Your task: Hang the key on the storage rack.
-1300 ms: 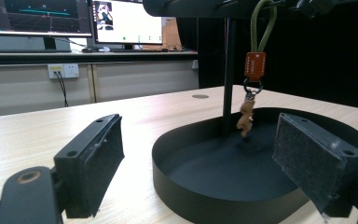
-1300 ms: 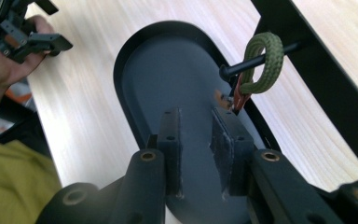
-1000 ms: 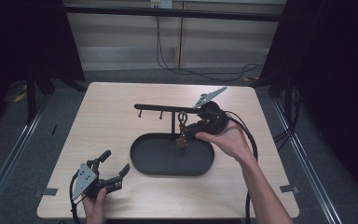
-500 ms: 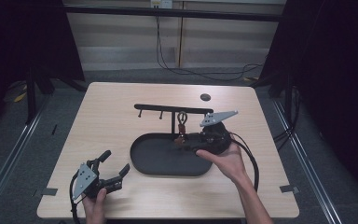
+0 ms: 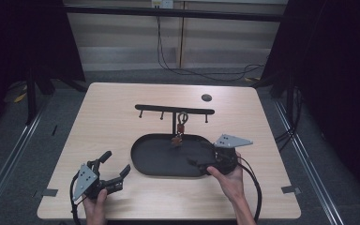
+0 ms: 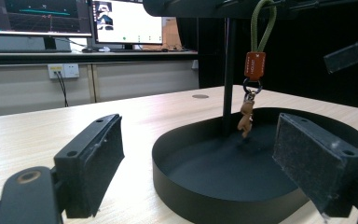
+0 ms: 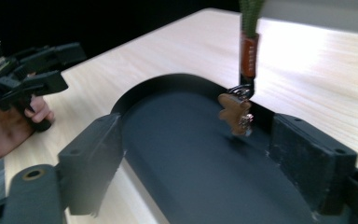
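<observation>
My right tongs (image 5: 199, 165) stand wide and empty over the tray (image 5: 145, 164) at its 4 o'clock rim; their jaws have just been opening, with nothing between them. The keychain (image 5: 180, 129) hangs from a hook on the rack (image 5: 174, 110), at 12 o'clock of the tray, its small brown charm (image 7: 235, 114) dangling just above the tray floor. In the right gripper view the charm sits between and beyond my two jaws, apart from both. My left tongs (image 5: 112, 173) are also wide and empty, resting on the tabletop (image 5: 122, 103) at 8 o'clock of the tray, well apart from the keychain.

I judge the hanging as done, and the risk now lies in my retreat. The right tongs are low and close to the tray wall; if I pull back carelessly, a jaw could clip the rim and shove the tray, and the rack's post stands in that tray, so the whole stand could rock and shake the loop off its hook. Swinging toward 12 o'clock could also brush the charm and set it swaying. The trailing cable (image 5: 253, 183) at 5 o'clock could snag the tabletop edge as I withdraw.
</observation>
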The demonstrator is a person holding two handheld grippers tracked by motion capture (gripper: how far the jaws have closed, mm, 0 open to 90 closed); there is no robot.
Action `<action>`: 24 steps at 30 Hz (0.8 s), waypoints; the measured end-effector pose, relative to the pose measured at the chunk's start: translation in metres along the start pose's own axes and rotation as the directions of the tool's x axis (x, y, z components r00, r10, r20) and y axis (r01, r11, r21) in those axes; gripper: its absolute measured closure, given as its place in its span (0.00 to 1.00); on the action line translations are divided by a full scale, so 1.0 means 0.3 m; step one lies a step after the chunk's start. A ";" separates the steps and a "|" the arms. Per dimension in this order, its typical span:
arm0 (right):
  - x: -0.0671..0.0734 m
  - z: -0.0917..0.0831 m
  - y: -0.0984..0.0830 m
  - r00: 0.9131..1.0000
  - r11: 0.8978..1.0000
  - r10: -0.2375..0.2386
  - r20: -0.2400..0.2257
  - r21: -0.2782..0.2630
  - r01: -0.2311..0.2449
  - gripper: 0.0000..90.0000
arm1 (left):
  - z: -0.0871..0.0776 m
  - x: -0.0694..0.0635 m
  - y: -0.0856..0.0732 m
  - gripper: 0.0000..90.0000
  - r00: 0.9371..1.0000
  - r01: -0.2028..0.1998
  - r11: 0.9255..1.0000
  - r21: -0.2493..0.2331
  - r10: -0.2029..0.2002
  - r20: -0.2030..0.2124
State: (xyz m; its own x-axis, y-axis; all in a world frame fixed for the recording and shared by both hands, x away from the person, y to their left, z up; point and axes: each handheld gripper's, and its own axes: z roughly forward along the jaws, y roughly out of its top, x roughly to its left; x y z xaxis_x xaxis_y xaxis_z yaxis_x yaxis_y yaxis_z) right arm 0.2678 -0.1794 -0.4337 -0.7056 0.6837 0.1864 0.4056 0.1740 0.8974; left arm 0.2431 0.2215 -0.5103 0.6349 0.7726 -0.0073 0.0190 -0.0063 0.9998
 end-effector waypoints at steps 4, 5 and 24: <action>-0.016 -0.008 -0.059 0.999 0.999 0.020 0.046 -0.031 -0.019 0.17 | -0.001 0.000 0.000 0.17 1.000 -0.002 1.000 0.001 0.002 -0.001; -0.019 -0.012 -0.074 0.998 0.999 0.027 0.051 -0.044 -0.025 0.17 | 0.000 0.000 0.000 0.17 1.000 -0.002 1.000 0.001 0.002 0.000; -0.025 -0.036 -0.287 0.967 0.947 0.014 0.253 -0.315 0.069 0.21 | -0.001 0.000 0.000 0.17 1.000 -0.002 1.000 0.001 0.002 0.000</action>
State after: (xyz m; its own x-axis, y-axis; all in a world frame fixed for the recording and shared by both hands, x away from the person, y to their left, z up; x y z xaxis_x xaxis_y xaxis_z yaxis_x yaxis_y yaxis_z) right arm 0.2319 -0.2070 -0.5081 -0.5303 0.8428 0.0915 0.1522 -0.0116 0.9883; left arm 0.2431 0.2218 -0.5103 0.6351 0.7724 -0.0056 0.0187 -0.0081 0.9998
